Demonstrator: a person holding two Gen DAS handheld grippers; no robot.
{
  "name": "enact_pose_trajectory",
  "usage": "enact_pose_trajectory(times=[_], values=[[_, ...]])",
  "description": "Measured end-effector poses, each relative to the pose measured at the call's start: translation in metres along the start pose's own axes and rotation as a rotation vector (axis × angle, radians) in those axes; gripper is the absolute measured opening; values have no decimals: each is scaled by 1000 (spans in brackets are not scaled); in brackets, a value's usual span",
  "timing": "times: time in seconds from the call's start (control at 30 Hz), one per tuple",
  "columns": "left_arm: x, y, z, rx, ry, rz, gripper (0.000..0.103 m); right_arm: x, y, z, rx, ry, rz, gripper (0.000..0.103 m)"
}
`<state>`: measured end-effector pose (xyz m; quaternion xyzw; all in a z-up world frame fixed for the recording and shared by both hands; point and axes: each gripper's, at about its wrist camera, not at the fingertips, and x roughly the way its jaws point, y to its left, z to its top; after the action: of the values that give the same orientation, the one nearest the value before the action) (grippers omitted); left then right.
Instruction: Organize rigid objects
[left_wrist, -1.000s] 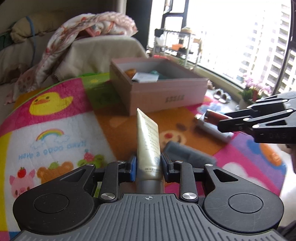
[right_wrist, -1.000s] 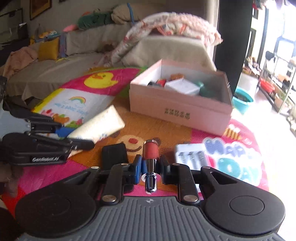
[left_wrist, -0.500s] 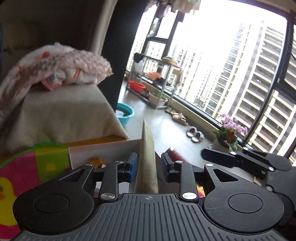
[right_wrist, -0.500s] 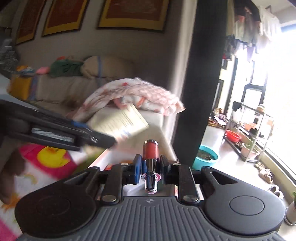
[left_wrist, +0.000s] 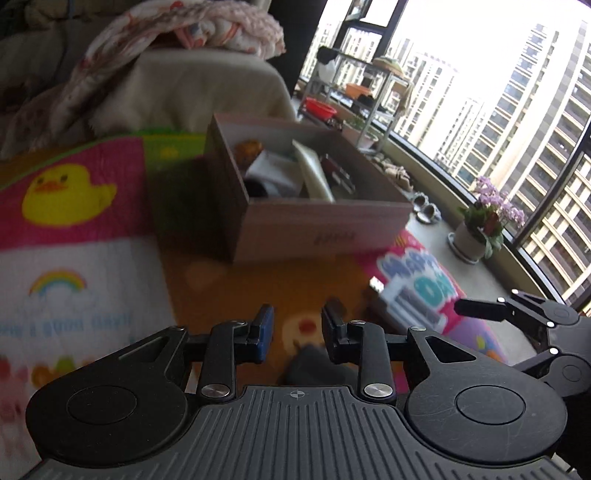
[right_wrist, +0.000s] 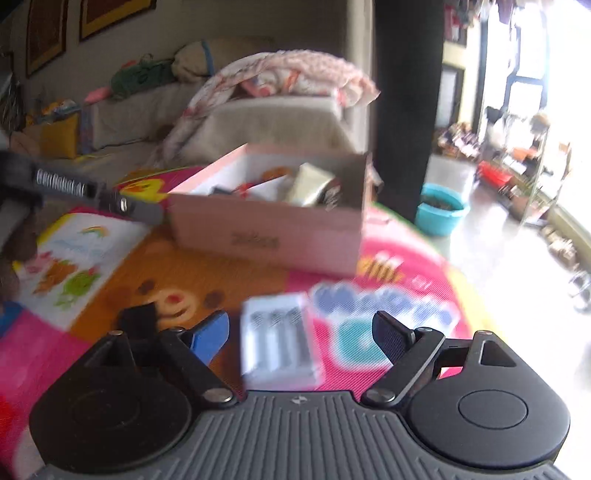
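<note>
Right wrist: right gripper (right_wrist: 301, 332) jaws just opened wide, empty; left gripper (left_wrist: 297, 328) slightly parted, empty; pink box (right_wrist: 266, 225) beyond.

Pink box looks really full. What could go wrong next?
The pink box is crowded, and the cream tube leans on the pile, so more things may slip or stick out. The right tongs, just opened and empty, could push the white case away instead of grabbing it.

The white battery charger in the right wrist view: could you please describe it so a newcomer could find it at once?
Find the pink cardboard box on the colourful play mat. Nearer the camera than the box, a flat white battery charger lies on the mat. Unlike the small black object to its left, it is white with dark parallel slots.
</note>
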<state>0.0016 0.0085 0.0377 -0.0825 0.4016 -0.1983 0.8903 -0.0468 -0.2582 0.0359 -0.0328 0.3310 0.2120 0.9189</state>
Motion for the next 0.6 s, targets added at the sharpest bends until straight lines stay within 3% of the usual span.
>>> enact_pose_trajectory(times=[0.1,0.17,0.3,0.47,0.6], values=[[-7,9,-19,-29,39,18,31,-4,32,-9,-111,11,134,85],[-11,17,-23,-53,49,48,31,4,51,-13,-148,45,165,85],[-19,29,-24,-80,39,78,31,27,76,-16,-102,137,207,86],[-19,18,-27,-75,54,56,31,28,100,-13,-122,141,337,87],[-6,5,-32,-60,71,47,31,17,104,-17,-234,78,220,87]])
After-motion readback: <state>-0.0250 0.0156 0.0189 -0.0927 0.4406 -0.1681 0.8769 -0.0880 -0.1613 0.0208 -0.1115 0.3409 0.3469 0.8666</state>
